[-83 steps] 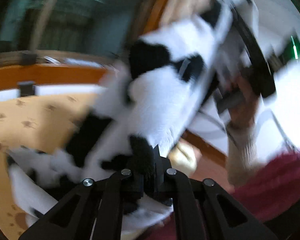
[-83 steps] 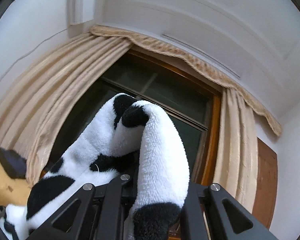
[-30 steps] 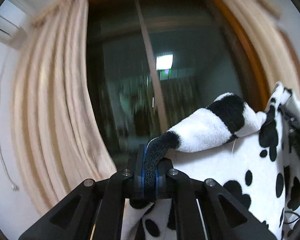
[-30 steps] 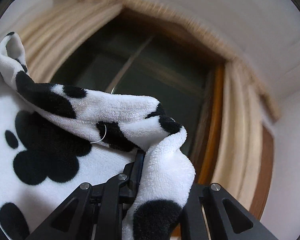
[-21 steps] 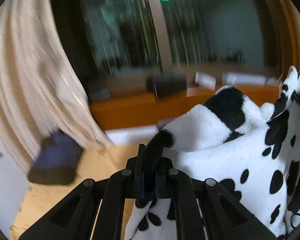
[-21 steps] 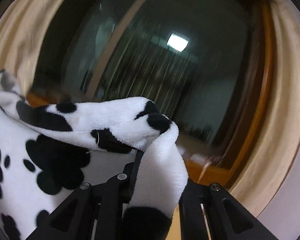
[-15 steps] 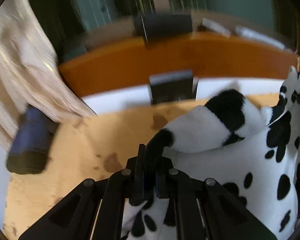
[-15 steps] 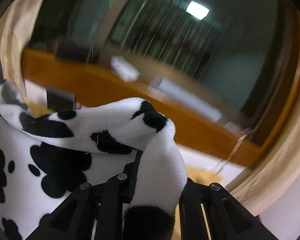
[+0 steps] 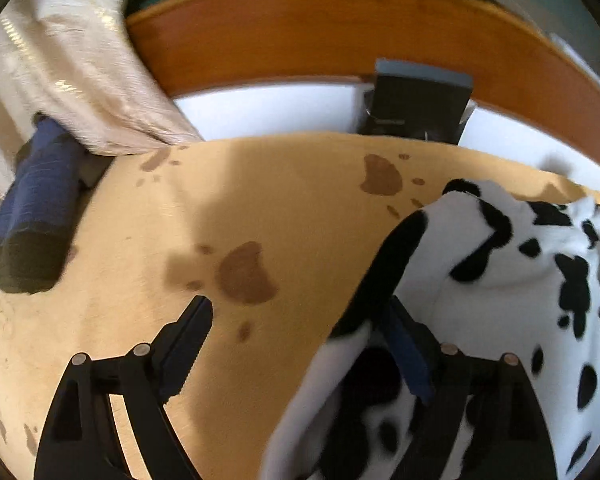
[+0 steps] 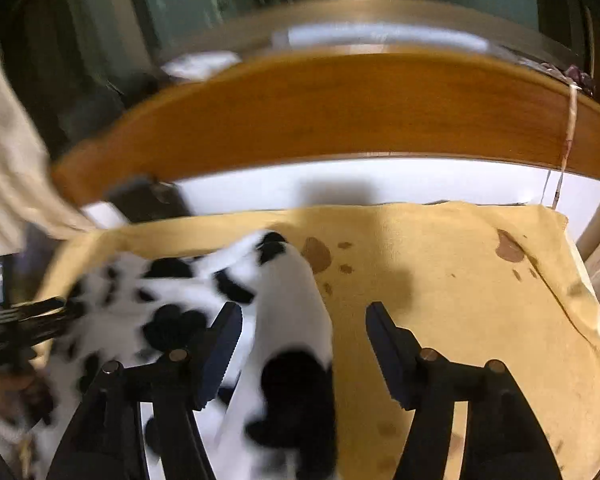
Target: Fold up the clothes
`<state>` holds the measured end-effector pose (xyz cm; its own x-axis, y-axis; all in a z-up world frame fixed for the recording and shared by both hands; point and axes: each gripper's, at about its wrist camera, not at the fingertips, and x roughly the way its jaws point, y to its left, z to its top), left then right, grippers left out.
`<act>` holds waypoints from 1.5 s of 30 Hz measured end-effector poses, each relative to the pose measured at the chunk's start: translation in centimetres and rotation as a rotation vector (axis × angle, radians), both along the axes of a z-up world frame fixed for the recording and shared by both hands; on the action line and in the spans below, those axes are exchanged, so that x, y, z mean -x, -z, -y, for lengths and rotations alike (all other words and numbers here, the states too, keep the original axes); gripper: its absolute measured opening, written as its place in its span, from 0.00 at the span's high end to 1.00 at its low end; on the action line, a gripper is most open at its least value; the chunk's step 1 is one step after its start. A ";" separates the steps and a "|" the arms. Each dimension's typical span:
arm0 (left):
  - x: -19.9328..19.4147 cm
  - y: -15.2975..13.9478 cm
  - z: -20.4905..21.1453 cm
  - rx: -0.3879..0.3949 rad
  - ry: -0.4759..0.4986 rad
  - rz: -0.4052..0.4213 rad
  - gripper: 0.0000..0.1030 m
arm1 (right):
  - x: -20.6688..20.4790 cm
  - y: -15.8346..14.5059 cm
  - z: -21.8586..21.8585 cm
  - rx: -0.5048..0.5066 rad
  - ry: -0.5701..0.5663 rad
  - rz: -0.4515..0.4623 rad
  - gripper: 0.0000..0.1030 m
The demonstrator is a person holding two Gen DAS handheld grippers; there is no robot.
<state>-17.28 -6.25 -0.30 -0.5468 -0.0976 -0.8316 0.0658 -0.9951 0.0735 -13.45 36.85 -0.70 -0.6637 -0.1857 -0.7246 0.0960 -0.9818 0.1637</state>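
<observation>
Fluffy plush garment [image 9: 500, 280], matt yellow cloth [image 9: 260, 208] — glossy wooden rail [image 10: 340, 112]

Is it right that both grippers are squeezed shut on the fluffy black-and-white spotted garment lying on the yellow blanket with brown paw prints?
Not quite. Both are open. In the left wrist view the left gripper has its fingers spread wide, and in the right wrist view so does the right gripper. The fluffy black-and-white spotted garment does lie on the yellow blanket with brown paw prints.

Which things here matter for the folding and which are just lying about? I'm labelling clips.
For the job:
- spotted fleece garment
- yellow blanket under it
- left gripper, open
- right gripper, open

Lying about:
- blue roll
- dark box
- curtain
</observation>
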 end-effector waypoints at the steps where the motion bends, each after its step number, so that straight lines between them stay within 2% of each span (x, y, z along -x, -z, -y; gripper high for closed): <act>1: -0.9 -0.6 0.4 -0.001 0.001 -0.013 0.15 | -1.6 -0.9 -1.1 0.026 -0.018 -0.018 0.36; 4: -4.0 -1.8 3.0 -0.028 -0.022 -0.056 0.15 | -9.0 -2.8 -3.1 -0.017 -0.063 -0.068 0.36; 10: -10.3 -2.0 7.0 -0.196 -0.060 -0.077 0.15 | -24.8 -4.3 -5.0 -0.061 -0.107 -0.090 0.36; 15: -15.1 -1.3 6.9 -0.247 -0.019 -0.074 0.15 | -33.2 -2.4 -2.8 -0.017 -0.153 -0.049 0.36; 19: -18.7 -0.8 6.7 -0.233 0.012 -0.088 0.15 | -34.0 -1.0 -0.7 0.033 -0.186 -0.017 0.34; 22: -21.0 -0.5 7.9 -0.236 -0.010 -0.091 0.15 | -33.0 0.3 1.3 -0.052 -0.198 0.037 0.32; 25: -22.6 0.4 10.0 -0.276 -0.060 -0.077 0.15 | -31.8 1.7 2.5 -0.094 -0.208 0.095 0.32; 26: -22.9 0.8 10.8 -0.286 -0.079 -0.071 0.15 | -31.3 2.0 2.8 -0.138 -0.187 0.103 0.34; 27: -23.2 1.3 11.5 -0.295 -0.098 -0.065 0.15 | -31.1 1.7 2.7 -0.164 -0.171 0.099 0.40; 29: -23.6 2.3 12.6 -0.313 -0.130 -0.047 0.15 | -30.6 1.0 2.6 -0.218 -0.140 0.089 0.73; 30: -23.8 2.8 13.1 -0.322 -0.147 -0.038 0.15 | -30.4 0.6 2.5 -0.250 -0.121 0.080 0.77; 31: -24.1 2.9 13.4 -0.331 -0.140 -0.057 0.15 | -30.2 -0.6 2.0 -0.343 -0.060 0.035 0.84; 33: -24.3 3.0 13.3 -0.319 -0.120 -0.055 0.15 | -29.8 -2.8 1.0 -0.525 0.061 -0.055 0.85; 37: -25.0 3.1 12.9 -0.283 -0.066 -0.048 0.15 | -27.6 -6.6 -3.5 -0.767 0.306 -0.162 0.86; 42: -26.6 3.2 13.1 -0.285 -0.005 -0.040 0.14 | -23.5 -8.0 -9.6 -0.809 0.476 -0.160 0.86; 45: -27.5 3.1 13.3 -0.282 0.019 -0.032 0.14 | -21.2 -6.4 -11.8 -0.701 0.442 -0.056 0.83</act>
<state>10.19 -19.51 -3.43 -0.5729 0.1458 -0.8065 0.0444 -0.9771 -0.2081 7.78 48.66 5.70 -0.6081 0.5829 -0.5390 -0.3329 -0.8036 -0.4934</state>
